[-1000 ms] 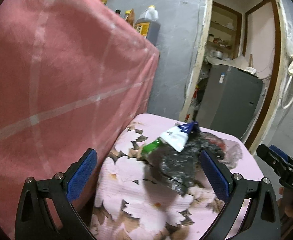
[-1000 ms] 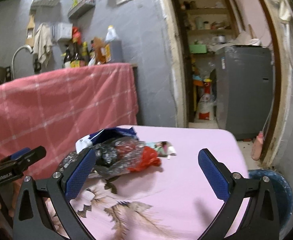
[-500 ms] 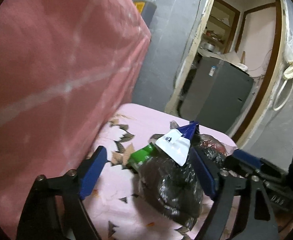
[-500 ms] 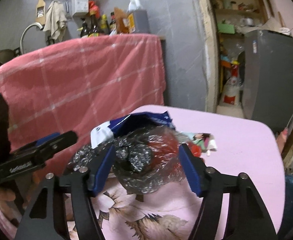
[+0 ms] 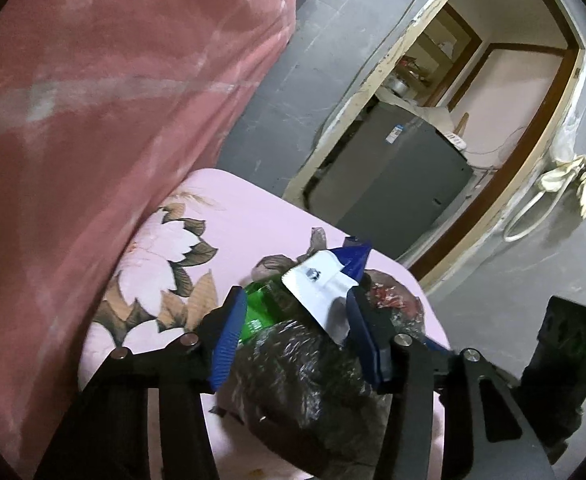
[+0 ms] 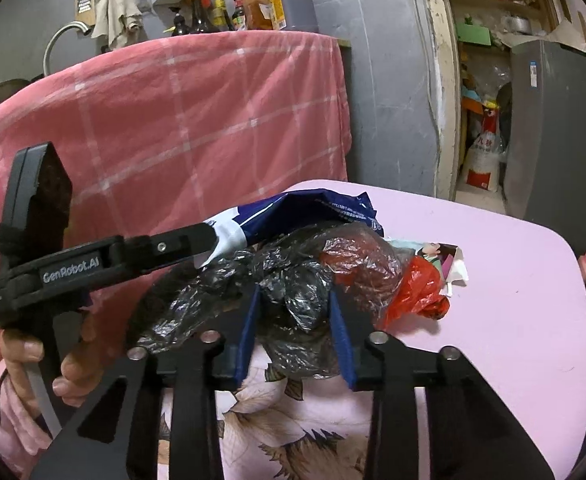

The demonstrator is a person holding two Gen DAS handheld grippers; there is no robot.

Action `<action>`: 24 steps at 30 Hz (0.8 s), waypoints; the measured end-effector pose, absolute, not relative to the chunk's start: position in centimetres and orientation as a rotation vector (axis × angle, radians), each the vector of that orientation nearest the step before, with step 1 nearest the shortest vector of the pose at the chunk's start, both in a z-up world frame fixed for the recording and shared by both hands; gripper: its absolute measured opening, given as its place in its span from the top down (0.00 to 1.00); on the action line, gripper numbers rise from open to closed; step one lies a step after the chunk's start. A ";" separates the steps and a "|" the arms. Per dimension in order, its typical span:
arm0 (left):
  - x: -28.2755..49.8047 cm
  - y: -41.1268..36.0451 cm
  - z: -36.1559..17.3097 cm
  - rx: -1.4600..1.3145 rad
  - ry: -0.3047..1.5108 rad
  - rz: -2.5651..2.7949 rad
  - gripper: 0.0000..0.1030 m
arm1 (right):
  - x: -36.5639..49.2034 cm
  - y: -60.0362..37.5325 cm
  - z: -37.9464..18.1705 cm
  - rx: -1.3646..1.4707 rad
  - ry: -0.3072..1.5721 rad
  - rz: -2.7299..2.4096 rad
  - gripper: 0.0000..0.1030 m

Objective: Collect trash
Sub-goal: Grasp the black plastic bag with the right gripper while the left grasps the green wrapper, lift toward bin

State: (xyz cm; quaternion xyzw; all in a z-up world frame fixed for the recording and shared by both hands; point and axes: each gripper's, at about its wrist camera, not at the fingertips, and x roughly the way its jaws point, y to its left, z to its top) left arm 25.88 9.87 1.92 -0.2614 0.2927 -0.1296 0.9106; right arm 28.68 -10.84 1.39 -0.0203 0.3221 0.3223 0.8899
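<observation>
A crumpled black plastic bag [image 5: 305,372] [image 6: 289,292] of trash lies on the pink flowered table [image 5: 221,208] [image 6: 493,280]. A blue and white packet [image 5: 325,280] [image 6: 301,212] and a green wrapper [image 5: 261,308] lie against it. Red plastic [image 6: 417,292] and a small picture wrapper [image 6: 441,252] sit at its right end. My left gripper [image 5: 295,304] is closing, its pads against the bag and the packet. My right gripper [image 6: 293,296] is closing too, pinching a bunched fold of the bag. The left gripper's finger [image 6: 197,240] touches the packet in the right wrist view.
A pink checked cloth [image 5: 93,120] [image 6: 193,120] hangs over a counter just behind the table, with bottles [image 6: 289,0] on top. A grey cabinet [image 5: 393,184] [image 6: 565,120] stands in the doorway. A hand [image 6: 25,356] holds the left gripper. The right gripper's housing [image 5: 565,344] is close alongside.
Both grippers have moved in onto the trash pile. Their jaws went from wide open to narrow, and now have the black bag between them.
</observation>
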 end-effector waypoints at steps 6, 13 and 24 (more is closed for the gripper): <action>26.2 9.8 2.3 -0.559 0.608 -0.296 0.71 | 28.5 -11.1 1.3 -0.040 0.664 0.671 0.89; 26.7 9.6 2.2 -0.600 0.624 -0.294 0.96 | 27.7 -11.1 1.3 -0.059 0.640 0.660 0.94; 23.5 7.2 4.7 -0.520 0.523 -0.326 1.00 | 24.6 -13.0 2.8 -0.107 0.513 0.577 0.96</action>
